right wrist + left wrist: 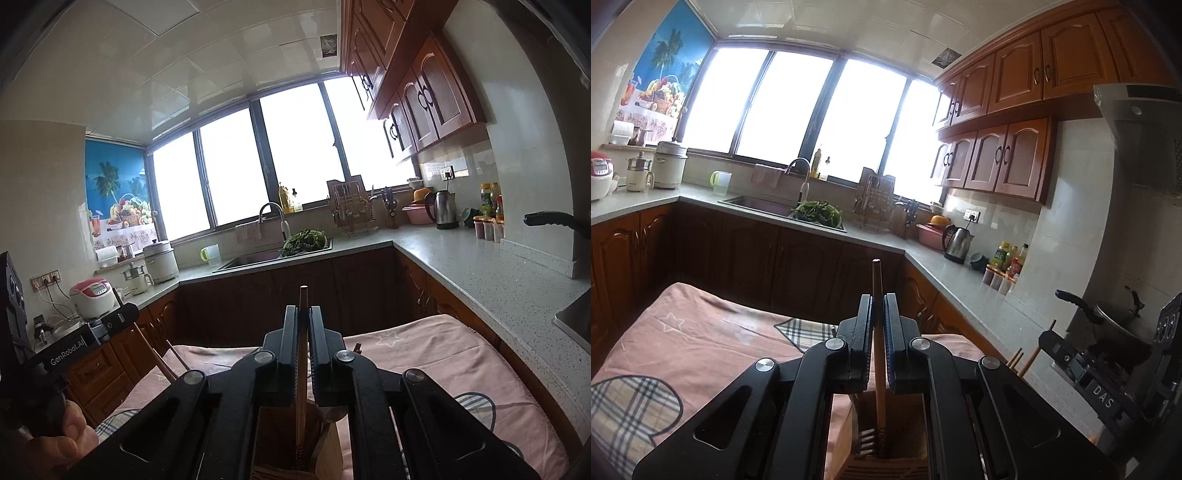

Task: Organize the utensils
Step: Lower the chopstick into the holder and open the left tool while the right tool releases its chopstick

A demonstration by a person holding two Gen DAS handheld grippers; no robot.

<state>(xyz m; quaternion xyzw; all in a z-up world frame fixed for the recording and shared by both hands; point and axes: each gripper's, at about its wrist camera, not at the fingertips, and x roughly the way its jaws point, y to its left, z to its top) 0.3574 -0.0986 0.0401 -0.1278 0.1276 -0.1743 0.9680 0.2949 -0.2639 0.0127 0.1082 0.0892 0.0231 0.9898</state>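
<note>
Wooden chopsticks are sitting one in each gripper, two held in all. The left gripper (878, 299) is clamping its fingers on the left chopstick (877, 332), whose long axis is running upright between the pads, its blunt top poking out above the fingertips and its lower end dipping into the wooden holder (886, 435) just below the fingers. The right gripper (303, 312) is squeezing the right chopstick (302, 362) the same way: it is standing nearly upright, top end just clearing the fingertips, lower end reaching down into the same holder. Beside the left gripper's fingers, toward the right gripper's body, three more chopstick ends (1015, 357) are sticking up at a slant. Beneath and around both sets of fingers a pink cloth (701, 332) is lying spread. A hand (55, 443) is gripping the left gripper's handle. Beyond the fingers, one sink (757, 203) and one kettle (957, 242) are standing on the grey counter (979, 288).
</note>
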